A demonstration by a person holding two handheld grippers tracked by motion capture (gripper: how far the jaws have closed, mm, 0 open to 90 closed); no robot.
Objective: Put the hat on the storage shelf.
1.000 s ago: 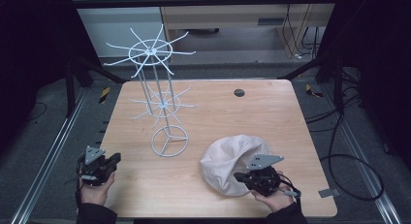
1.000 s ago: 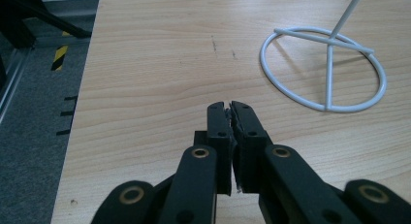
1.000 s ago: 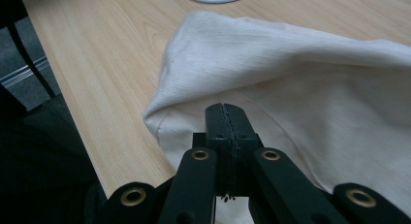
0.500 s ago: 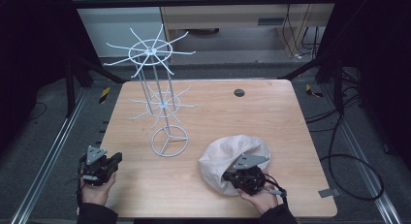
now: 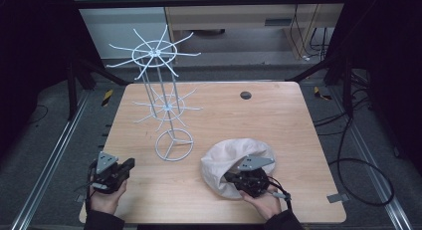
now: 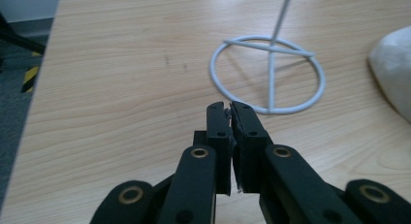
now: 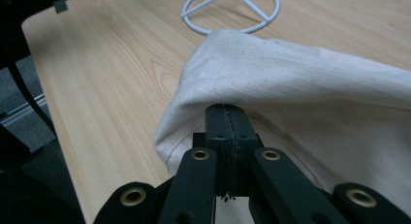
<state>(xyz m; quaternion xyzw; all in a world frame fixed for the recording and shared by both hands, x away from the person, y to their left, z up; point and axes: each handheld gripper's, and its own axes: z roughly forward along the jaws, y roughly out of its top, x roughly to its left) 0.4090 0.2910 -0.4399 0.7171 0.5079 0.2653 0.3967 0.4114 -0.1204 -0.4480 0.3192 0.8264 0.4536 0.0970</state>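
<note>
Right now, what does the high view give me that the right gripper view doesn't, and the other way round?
High view alone: the wire stand's spoked tiers, the left claw shut over bare table, and the dark disc. Right gripper view alone: the right claw closed, its tips against the folded edge of the cloth hat. Shared: hat, the stand's ring base, wooden table.

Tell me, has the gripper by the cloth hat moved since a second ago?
Yes. The right gripper slid leftward along the hat, toward the wire rack's ring base.
</note>
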